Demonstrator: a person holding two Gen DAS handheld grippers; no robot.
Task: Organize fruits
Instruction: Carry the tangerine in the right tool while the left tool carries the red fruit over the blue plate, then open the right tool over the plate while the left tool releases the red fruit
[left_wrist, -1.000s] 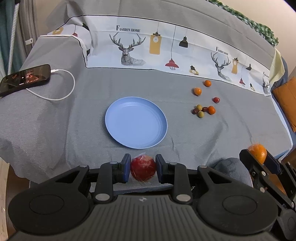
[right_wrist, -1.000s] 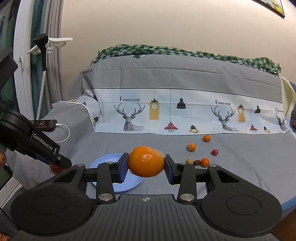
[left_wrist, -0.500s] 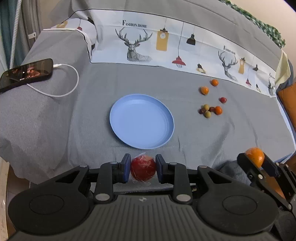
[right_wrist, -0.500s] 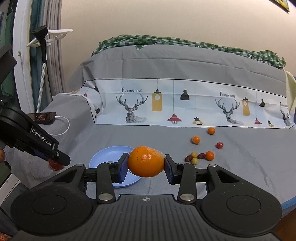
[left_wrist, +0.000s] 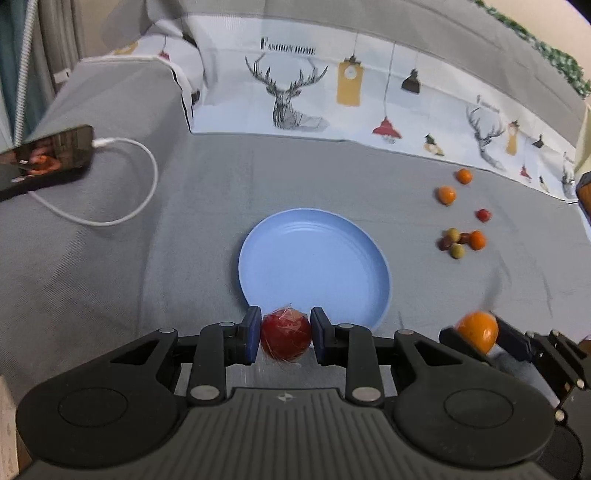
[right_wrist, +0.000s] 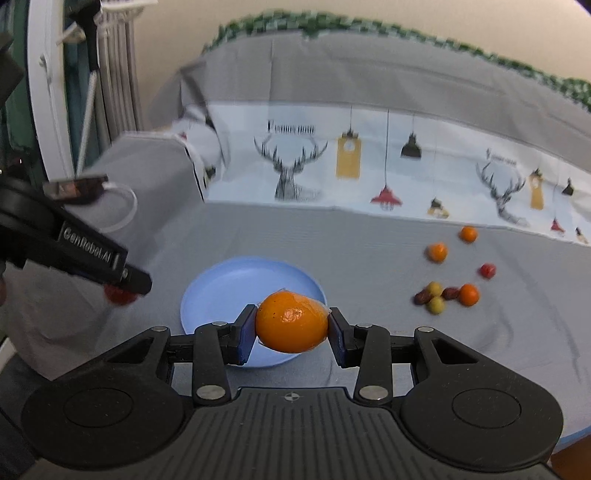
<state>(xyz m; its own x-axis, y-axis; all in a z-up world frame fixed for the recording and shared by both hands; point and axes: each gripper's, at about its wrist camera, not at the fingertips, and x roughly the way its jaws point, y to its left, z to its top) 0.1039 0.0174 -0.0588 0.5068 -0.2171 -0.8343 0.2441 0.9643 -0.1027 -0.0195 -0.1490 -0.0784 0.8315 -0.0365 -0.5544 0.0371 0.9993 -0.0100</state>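
my left claw (left_wrist: 285, 334) is closed on a red fruit (left_wrist: 285, 339) wrapped in clear film, both blue pads pressed to its sides. the fruit hangs over the near rim of the blue plate (left_wrist: 314, 266). the plate lies flat on a grey cloth (left_wrist: 207, 192) and has nothing in it.

my right claw (right_wrist: 291, 328) is closed on an orange (right_wrist: 291, 323), also film-wrapped, pads tight on both sides. in the right wrist view the orange sits over the plate's near edge. in the left wrist view the same claw and orange show low at the right, beside the plate.

small fruits (left_wrist: 461, 240) lie loose on the cloth to the right of the plate, well apart from it: a tight cluster of dark red, yellow-green and orange pieces, one red piece just beyond, and two orange pieces farther back, near the printed band of deer and lamps.

a phone (left_wrist: 44, 158) with a lit screen lies at the far left, white cable (left_wrist: 122, 184) plugged in and looped across the cloth. edges of both views are blurred.
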